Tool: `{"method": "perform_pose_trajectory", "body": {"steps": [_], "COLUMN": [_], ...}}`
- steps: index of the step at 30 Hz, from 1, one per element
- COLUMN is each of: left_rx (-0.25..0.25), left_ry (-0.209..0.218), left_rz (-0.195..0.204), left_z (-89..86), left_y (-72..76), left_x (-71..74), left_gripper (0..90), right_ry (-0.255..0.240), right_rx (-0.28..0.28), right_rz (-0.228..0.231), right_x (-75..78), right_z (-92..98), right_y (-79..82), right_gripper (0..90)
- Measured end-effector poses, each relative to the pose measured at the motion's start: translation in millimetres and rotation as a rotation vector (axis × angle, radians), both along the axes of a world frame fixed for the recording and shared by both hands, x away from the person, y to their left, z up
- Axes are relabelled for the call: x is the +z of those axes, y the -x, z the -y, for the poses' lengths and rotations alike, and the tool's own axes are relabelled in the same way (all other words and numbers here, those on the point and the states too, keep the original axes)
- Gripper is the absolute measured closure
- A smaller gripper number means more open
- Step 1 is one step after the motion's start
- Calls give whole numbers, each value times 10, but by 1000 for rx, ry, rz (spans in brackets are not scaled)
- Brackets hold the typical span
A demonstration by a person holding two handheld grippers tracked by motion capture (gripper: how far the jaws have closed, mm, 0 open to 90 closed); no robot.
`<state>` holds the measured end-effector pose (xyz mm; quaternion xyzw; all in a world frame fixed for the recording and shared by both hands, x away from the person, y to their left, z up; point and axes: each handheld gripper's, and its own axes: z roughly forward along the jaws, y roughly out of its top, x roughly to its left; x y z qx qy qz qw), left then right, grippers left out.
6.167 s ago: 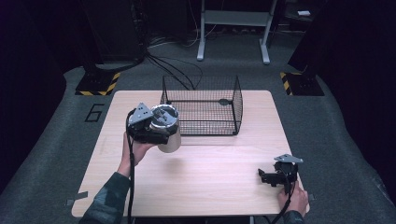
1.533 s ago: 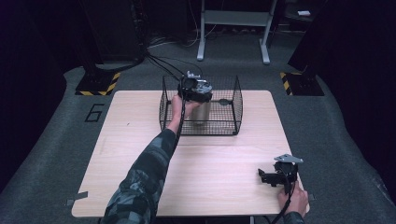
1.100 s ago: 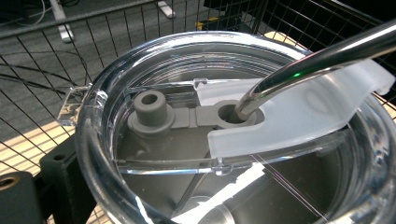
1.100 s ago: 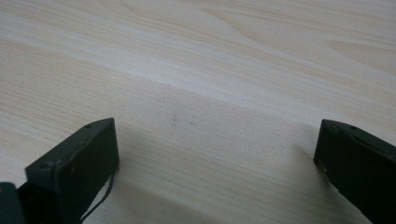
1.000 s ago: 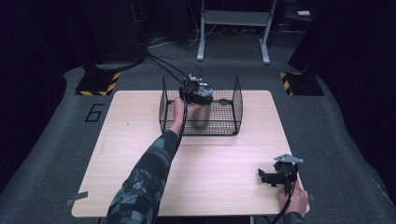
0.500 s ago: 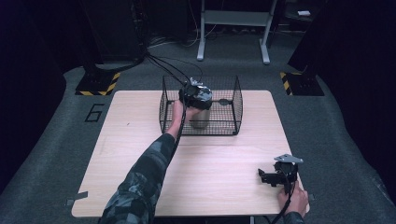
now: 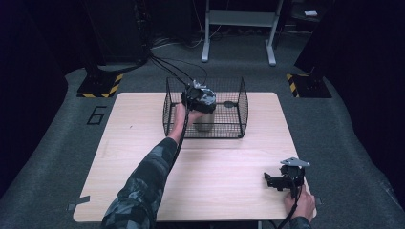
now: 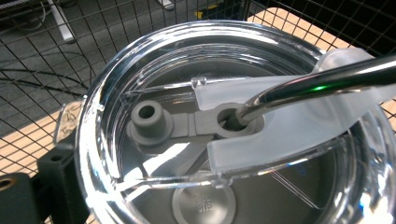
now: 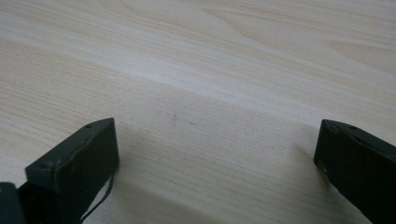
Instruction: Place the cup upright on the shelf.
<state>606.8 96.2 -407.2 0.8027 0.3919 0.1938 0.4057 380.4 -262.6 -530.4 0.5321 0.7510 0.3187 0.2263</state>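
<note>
Left tongs [image 7: 199, 102]: closed on the tumbler [image 7: 204, 120], holding it upright inside the wire basket [image 7: 239, 109], apparently so its base can settle on the basket floor.
Tumbler lid [image 8: 140, 84]: clear, with a metal straw [image 8: 322, 79] through its grey stopper; embossed mark near the bottom, too faint to read.
Right tongs [image 9: 215, 154]: open, empty, resting idle on the tabletop [image 7: 219, 167], well apart.
Floor marking: "6" [image 7: 97, 115], left of the tabletop.

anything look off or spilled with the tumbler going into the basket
Nothing stands out. The tumbler sits upright inside the wire basket in the left gripper, its clear lid seated and metal straw in place; no spill shows.
</note>
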Motion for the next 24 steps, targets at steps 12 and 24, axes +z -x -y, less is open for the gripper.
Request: {"method": "perform_pose_trajectory", "body": {"steps": [12, 24], "left_rx": [-1, -12], "left_ry": [4, -3], "left_rz": [0, 5], "left_z": [-137, -435], "left_y": [141, 406], "left_x": [219, 539], "left_gripper": [1, 2], "right_ry": [2, 2], "right_rx": [2, 2], "right_rz": [1, 2], "right_x": [-1, -1], "right_z": [2, 1], "right_y": [0, 0], "right_gripper": [0, 0]}}
